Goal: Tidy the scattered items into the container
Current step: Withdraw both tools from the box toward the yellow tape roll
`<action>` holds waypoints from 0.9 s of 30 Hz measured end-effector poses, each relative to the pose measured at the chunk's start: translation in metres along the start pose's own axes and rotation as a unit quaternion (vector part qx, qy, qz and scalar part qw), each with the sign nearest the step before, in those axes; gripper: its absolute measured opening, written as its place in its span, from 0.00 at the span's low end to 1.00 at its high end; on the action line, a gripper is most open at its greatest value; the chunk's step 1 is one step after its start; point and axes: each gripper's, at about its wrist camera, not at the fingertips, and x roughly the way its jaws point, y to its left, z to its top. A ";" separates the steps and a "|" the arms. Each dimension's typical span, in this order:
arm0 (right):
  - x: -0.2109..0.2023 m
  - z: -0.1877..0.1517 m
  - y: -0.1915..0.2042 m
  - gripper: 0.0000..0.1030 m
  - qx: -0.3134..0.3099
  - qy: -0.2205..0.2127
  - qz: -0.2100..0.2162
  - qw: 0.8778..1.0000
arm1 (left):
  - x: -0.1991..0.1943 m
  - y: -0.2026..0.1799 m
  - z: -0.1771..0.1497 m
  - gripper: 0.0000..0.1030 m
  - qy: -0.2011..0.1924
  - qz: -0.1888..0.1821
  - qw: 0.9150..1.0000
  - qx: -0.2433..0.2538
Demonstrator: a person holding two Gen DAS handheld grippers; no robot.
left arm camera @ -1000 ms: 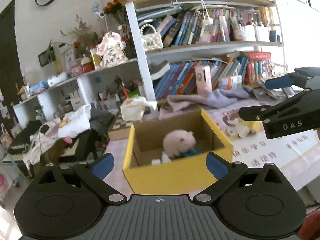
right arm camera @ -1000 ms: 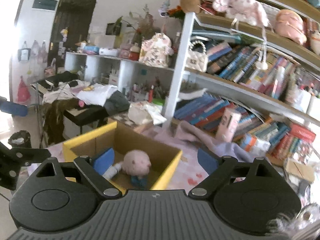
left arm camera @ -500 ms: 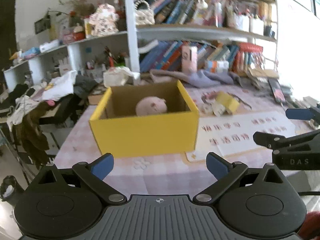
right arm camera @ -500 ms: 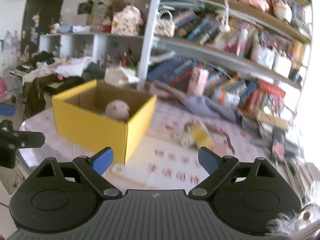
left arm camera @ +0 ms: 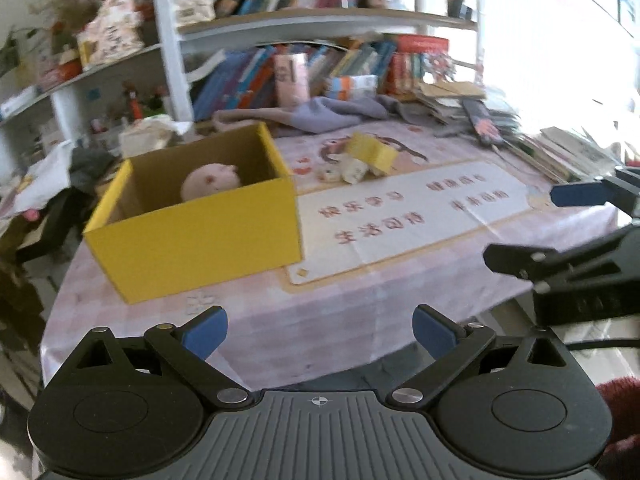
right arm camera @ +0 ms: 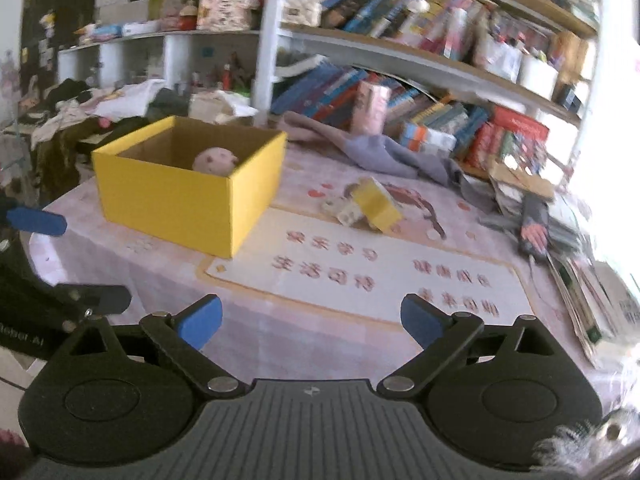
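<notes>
A yellow cardboard box [left arm camera: 192, 236] [right arm camera: 180, 204] stands on the pink tablecloth, with a pink plush toy [left arm camera: 212, 180] [right arm camera: 216, 160] inside it. To its right lie a small yellow carton [left arm camera: 372, 152] [right arm camera: 378, 204] and small white items [left arm camera: 352, 170] [right arm camera: 344, 210] on the printed mat. My left gripper [left arm camera: 318, 330] [right arm camera: 68, 260] hangs open over the table's near edge, in front of the box. My right gripper [right arm camera: 310, 320] [left arm camera: 536, 228] is further right over the mat's near edge, its jaws opening with nothing between them.
A white mat [right arm camera: 360, 276] with red characters covers the table's middle. Grey cloth [right arm camera: 392, 156] lies behind the small items. Stacked books and papers [right arm camera: 580, 280] crowd the right edge. A loaded bookshelf [left arm camera: 320, 40] rises behind the table.
Both grippers have drawn back from over the box and tilted down. The box now sits farther off, and the small items and mat have come into view.
</notes>
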 end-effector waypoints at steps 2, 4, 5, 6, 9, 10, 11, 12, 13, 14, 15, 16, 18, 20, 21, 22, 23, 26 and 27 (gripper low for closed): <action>0.002 -0.001 -0.003 0.94 0.009 0.006 -0.008 1.000 | 0.002 -0.004 0.001 0.97 0.002 -0.007 1.000 0.007; 0.004 -0.002 -0.003 0.94 0.009 0.016 -0.009 1.000 | 0.004 -0.008 0.002 0.97 0.005 -0.011 1.000 0.010; 0.004 -0.003 -0.003 0.94 0.004 0.019 -0.008 1.000 | 0.005 -0.009 0.003 0.97 0.007 -0.014 1.000 0.008; 0.003 -0.003 -0.002 0.94 -0.001 0.020 -0.006 1.000 | 0.006 -0.009 0.003 0.97 0.008 -0.017 1.000 0.005; 0.002 -0.003 -0.004 0.94 -0.010 0.021 -0.006 1.000 | 0.012 -0.010 0.005 0.97 0.015 -0.028 0.999 -0.002; 0.003 -0.003 -0.006 0.94 -0.011 0.022 -0.008 1.000 | 0.014 -0.011 0.006 0.97 0.016 -0.031 0.999 -0.004; 0.003 -0.003 -0.008 0.94 -0.011 0.022 -0.010 1.000 | 0.016 -0.012 0.007 0.97 0.016 -0.036 0.999 -0.005; 0.004 -0.002 -0.011 0.94 -0.009 0.023 -0.014 1.000 | 0.018 -0.013 0.008 0.97 0.017 -0.039 0.999 -0.006; 0.004 -0.002 -0.013 0.94 -0.007 0.024 -0.018 1.000 | 0.020 -0.014 0.009 0.97 0.017 -0.042 0.999 -0.006; 0.005 -0.002 -0.016 0.94 -0.005 0.025 -0.021 0.999 | 0.023 -0.016 0.011 0.97 0.017 -0.045 0.999 -0.007; 0.006 -0.002 -0.020 0.94 -0.003 0.026 -0.025 0.999 | 0.025 -0.017 0.012 0.97 0.018 -0.048 0.999 -0.007; 0.006 -0.002 -0.022 0.94 -0.002 0.027 -0.029 0.999 | 0.028 -0.019 0.014 0.97 0.018 -0.053 0.998 -0.006; 0.008 -0.003 -0.030 0.94 0.004 0.031 -0.035 0.999 | 0.032 -0.024 0.018 0.97 0.017 -0.061 0.998 0.001; 0.009 -0.004 -0.038 0.94 0.009 0.033 -0.041 0.999 | 0.038 -0.030 0.022 0.97 0.017 -0.067 0.998 0.009; 0.010 -0.004 -0.042 0.94 0.012 0.034 -0.044 0.998 | 0.041 -0.034 0.025 0.97 0.017 -0.071 0.997 0.014; 0.012 -0.005 -0.046 0.94 0.015 0.035 -0.048 0.998 | 0.044 -0.037 0.027 0.97 0.018 -0.075 0.997 0.018; 0.013 -0.005 -0.049 0.94 0.018 0.036 -0.051 0.998 | 0.047 -0.040 0.029 0.97 0.019 -0.078 0.996 0.022; 0.019 -0.005 -0.063 0.94 0.032 0.042 -0.059 0.997 | 0.058 -0.048 0.036 0.97 0.023 -0.087 0.995 0.032; 0.022 -0.005 -0.067 0.94 0.036 0.044 -0.061 0.996 | 0.062 -0.050 0.039 0.97 0.024 -0.089 0.995 0.035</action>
